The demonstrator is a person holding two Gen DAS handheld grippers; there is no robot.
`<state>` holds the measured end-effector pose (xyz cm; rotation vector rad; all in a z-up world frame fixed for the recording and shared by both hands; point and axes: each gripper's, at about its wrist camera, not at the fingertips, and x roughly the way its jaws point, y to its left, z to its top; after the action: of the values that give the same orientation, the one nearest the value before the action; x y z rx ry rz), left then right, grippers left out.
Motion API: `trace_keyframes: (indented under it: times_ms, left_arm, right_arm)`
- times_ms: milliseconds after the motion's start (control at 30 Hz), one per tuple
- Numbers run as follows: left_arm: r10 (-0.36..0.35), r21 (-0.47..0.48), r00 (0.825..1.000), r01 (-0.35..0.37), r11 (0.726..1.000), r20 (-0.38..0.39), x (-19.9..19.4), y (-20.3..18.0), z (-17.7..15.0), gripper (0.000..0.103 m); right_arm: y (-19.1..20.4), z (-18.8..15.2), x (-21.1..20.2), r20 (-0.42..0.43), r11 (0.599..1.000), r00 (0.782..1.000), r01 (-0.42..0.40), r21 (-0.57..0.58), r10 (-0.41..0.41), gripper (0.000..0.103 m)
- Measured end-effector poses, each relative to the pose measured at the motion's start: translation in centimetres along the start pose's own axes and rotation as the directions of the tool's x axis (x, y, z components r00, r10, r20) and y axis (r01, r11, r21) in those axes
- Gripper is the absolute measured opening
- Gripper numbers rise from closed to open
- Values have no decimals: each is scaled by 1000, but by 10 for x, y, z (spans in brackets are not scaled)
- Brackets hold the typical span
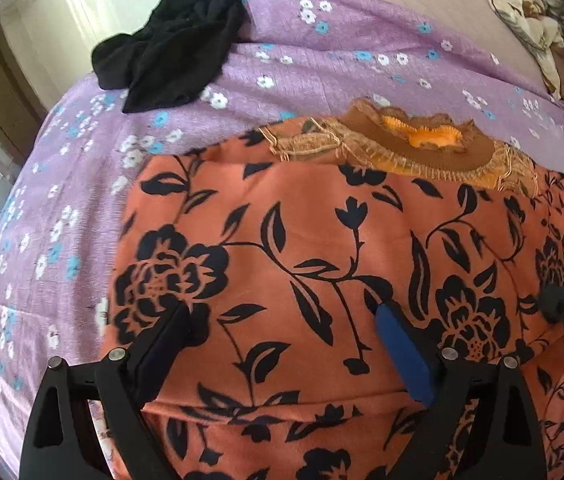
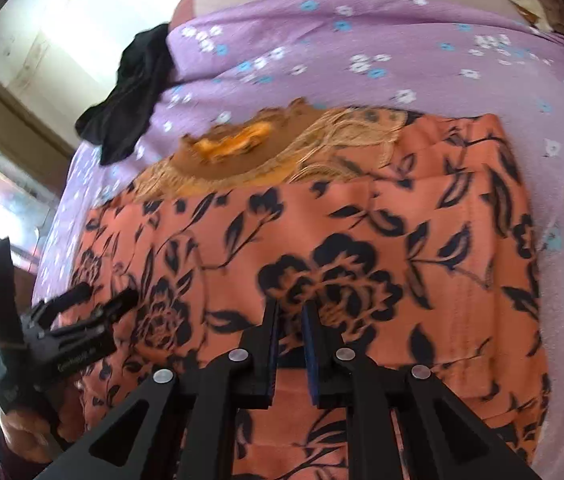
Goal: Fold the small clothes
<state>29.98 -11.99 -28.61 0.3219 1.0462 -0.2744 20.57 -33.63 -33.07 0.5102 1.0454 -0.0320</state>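
A black garment point(image 1: 174, 36) lies far left on my lilac bedsheet point(image 1: 322, 40). My left gripper point(image 1: 282, 320) spreads wide over the orange floral dress point(image 1: 302, 240). My right gripper point(image 2: 291, 312) is nearly closed, seemingly holding nothing.

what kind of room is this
Most likely a bedroom: the orange floral garment lies on a bed under a purple flowered sheet, with a patterned pillow at the far end.

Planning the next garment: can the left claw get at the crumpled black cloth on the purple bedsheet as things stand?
Probably yes: the left claw is open and empty, and only flat floral orange fabric lies before the crumpled black cloth.
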Motion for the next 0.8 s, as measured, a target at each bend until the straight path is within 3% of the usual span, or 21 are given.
trace_keyframes:
  times_ms: [100, 267, 400, 800]
  left_arm:
    - [4, 30, 1000, -4, 1000, 1, -1, -6, -1, 94]
    - [32, 66, 999, -31, 997, -12, 4, -12, -4, 95]
    - [30, 63, 1000, -30, 998, -5, 2, -11, -5, 95]
    - [72, 95, 997, -75, 993, 31, -17, -12, -22, 95]
  right_arm:
    - [9, -2, 0, 6, 998, 1000, 28, -48, -28, 14]
    - [16, -4, 1, -14, 997, 999, -44, -58, 43, 14]
    - [25, -7, 5, -27, 995, 1000, -15, -96, 12, 14]
    - [14, -17, -10, -35, 997, 998, -53, -61, 51, 17]
